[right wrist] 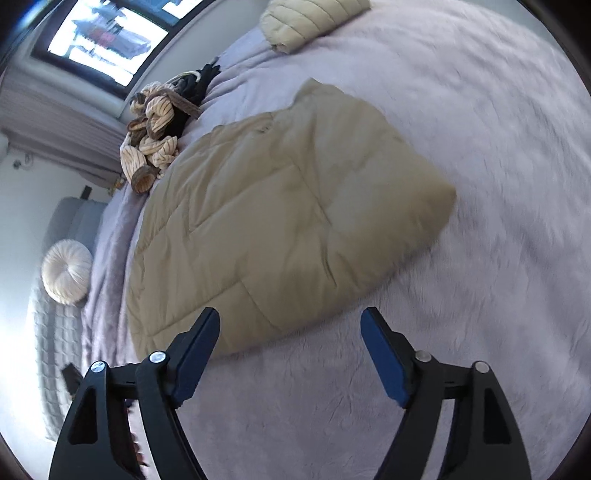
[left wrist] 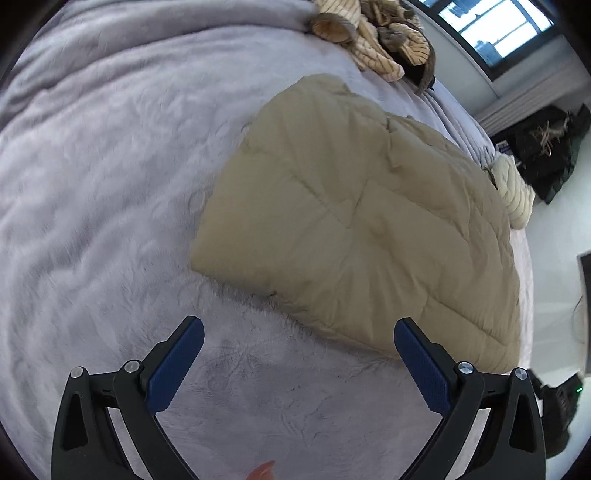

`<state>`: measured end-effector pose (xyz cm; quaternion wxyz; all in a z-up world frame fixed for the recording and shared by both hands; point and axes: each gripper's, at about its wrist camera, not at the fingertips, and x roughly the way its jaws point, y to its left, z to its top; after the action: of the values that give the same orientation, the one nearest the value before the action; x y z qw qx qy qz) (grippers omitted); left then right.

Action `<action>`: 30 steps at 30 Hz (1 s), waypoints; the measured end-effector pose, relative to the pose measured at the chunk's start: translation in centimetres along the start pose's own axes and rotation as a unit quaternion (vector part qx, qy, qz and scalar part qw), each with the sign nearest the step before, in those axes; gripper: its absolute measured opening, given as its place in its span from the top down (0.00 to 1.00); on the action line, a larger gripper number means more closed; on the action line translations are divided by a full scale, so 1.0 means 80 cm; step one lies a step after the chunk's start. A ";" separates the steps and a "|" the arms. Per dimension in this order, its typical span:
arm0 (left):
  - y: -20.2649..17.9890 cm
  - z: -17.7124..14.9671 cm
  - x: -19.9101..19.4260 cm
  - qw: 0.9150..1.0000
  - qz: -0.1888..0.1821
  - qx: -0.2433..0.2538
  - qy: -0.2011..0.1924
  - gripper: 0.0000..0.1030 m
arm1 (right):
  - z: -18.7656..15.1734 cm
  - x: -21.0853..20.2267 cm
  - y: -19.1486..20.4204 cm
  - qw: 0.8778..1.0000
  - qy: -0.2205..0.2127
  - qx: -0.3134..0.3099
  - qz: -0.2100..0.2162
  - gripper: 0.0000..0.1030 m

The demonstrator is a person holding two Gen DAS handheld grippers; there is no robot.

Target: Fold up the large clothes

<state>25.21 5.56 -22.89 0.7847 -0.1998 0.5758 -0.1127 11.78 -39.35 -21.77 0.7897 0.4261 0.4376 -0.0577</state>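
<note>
**Both grippers open and empty over the folded jacket**

My left gripper (left wrist: 299, 341) stands spread as wide as it goes, with nothing between its blue pads (left wrist: 177, 369). It hangs above bare blanket (left wrist: 92, 184), just short of the near edge of the tan quilted jacket (left wrist: 362, 221), and touches neither. My right gripper (right wrist: 290, 332) is also spread apart and empty; in its own view the left fingertip overlaps the jacket's (right wrist: 280, 221) near edge, though I cannot tell whether it touches the cloth.

The jacket lies folded into a thick, puffy rectangle on the pale lilac blanket (right wrist: 480, 147) that covers the bed. From my left wrist its long axis runs from the lower right, near my gripper, up and leftward toward the far end of the bed. From my right wrist it runs from the lower left up toward the right, one rounded corner jutting out to the right.

Beyond its far end sits a heap of cream striped clothes (right wrist: 155, 144) with dark pieces mixed in. A second, paler padded garment (right wrist: 310, 22) lies at the top edge of the right view. A round white cushion (right wrist: 66, 271) rests beside the bed.
</note>
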 end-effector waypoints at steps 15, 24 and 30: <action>0.017 0.029 0.065 0.991 -0.094 -0.091 -0.005 0.00 | 0.006 0.067 -0.078 0.973 0.000 0.180 0.145 0.15; 0.009 0.056 0.098 0.993 -0.076 -0.089 -0.016 0.00 | 0.033 0.119 -0.081 0.958 -0.006 0.219 0.184 0.14; 0.017 0.064 0.100 0.991 -0.072 -0.114 -0.012 0.05 | 0.037 0.129 -0.080 0.953 -0.006 0.234 0.195 0.15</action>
<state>32.47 4.46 -29.05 0.7536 -0.3306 0.5592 -0.1003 16.98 -42.60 -32.67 0.6664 0.6755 0.3156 -0.0054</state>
